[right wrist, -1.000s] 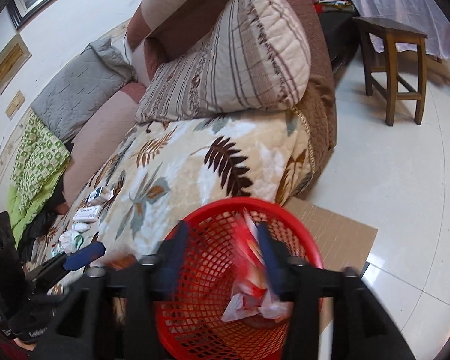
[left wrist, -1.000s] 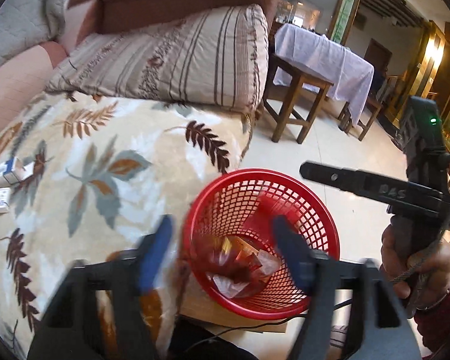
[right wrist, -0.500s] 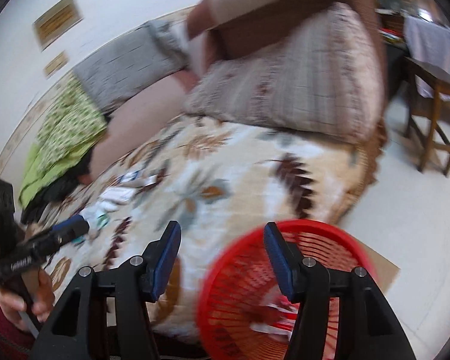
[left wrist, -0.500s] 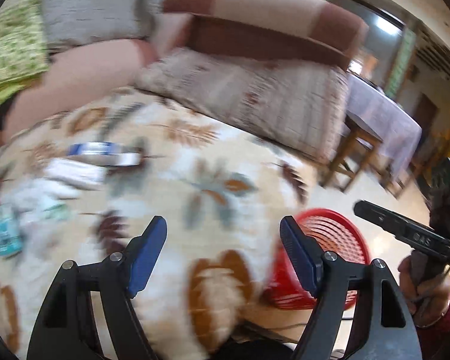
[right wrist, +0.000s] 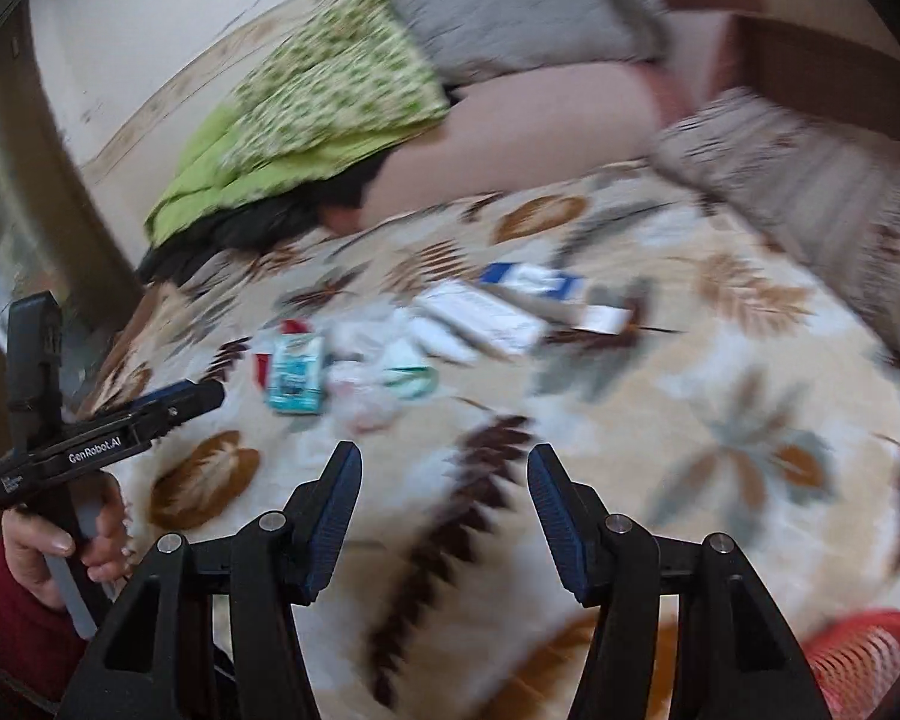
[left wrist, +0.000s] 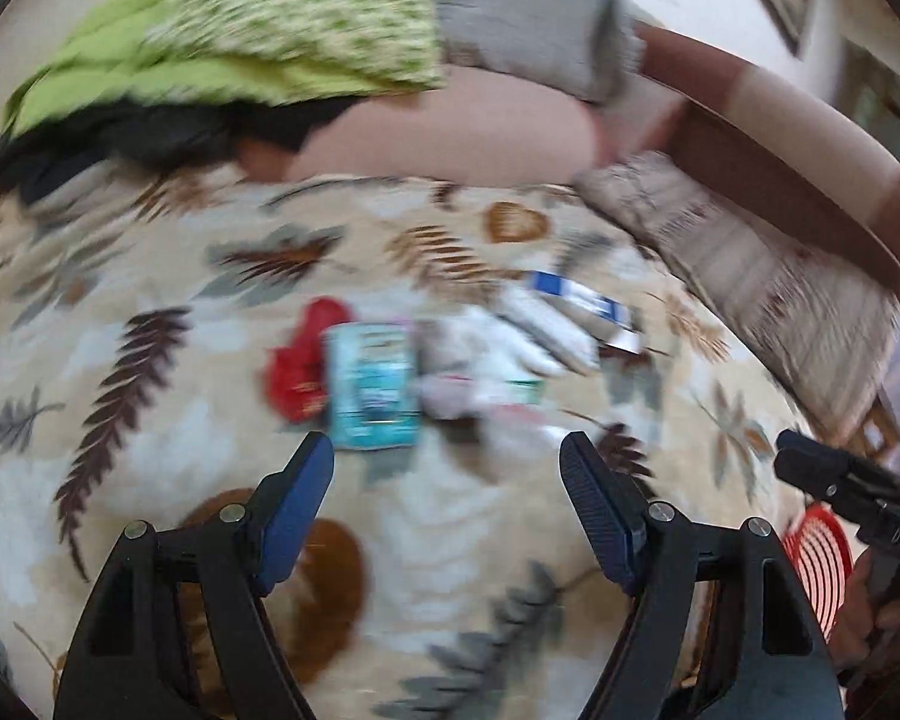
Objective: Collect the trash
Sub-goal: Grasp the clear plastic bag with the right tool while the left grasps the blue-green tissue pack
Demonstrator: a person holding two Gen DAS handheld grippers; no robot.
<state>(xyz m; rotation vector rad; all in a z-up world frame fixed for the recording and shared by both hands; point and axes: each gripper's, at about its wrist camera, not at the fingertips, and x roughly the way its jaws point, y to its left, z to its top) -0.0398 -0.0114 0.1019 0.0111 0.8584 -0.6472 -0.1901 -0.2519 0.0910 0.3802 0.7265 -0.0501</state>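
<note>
A blurred cluster of litter lies on the leaf-patterned sofa blanket (left wrist: 150,480): a teal packet (left wrist: 372,384), a red wrapper (left wrist: 297,360), white crumpled wrappers (left wrist: 486,366) and a blue-and-white box (left wrist: 576,294). My left gripper (left wrist: 447,492) hovers open just short of the teal packet, nothing between its fingers. My right gripper (right wrist: 444,510) is open and empty too, nearer than the same teal packet (right wrist: 297,375) and white wrappers (right wrist: 444,330). The red mesh basket (left wrist: 819,564) peeks in at the lower right, and its rim (right wrist: 858,654) shows in the right wrist view.
A green patterned cloth (right wrist: 306,108) over dark fabric and a grey quilted cushion (right wrist: 510,6) lie along the sofa back. A striped pillow (right wrist: 810,180) sits at the right. A hand in a red sleeve (right wrist: 60,540) holds the left gripper's handle.
Both grippers swung left from over the red basket to over the sofa blanket. The right gripper let go of the wrapper into the basket. The litter cluster now lies ahead of both.
</note>
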